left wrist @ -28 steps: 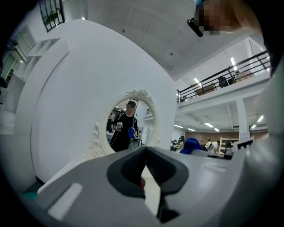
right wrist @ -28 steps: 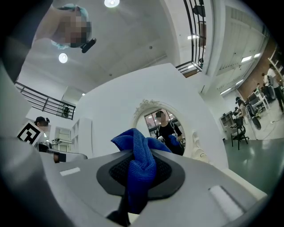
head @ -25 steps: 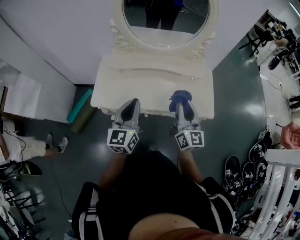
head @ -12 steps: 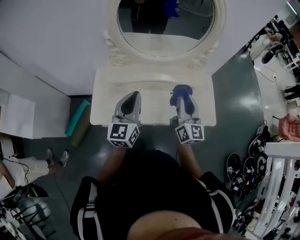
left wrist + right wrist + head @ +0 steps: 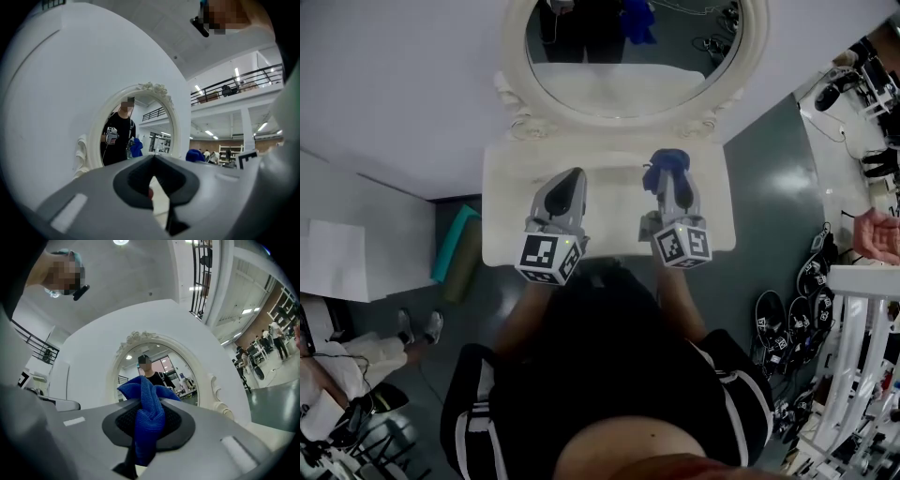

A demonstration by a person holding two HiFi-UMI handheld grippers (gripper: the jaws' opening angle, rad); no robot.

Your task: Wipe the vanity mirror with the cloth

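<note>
Overhead, a cream vanity table (image 5: 614, 178) meets a white wall (image 5: 403, 84) beneath the oval mirror (image 5: 628, 70). The right gripper (image 5: 671, 186) pinches the blue cloth (image 5: 662, 161), and the left gripper (image 5: 571, 180) is closed on nothing.

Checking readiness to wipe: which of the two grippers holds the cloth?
The right gripper: it pinches the blue cloth. The left gripper is shut, holding nothing.
</note>
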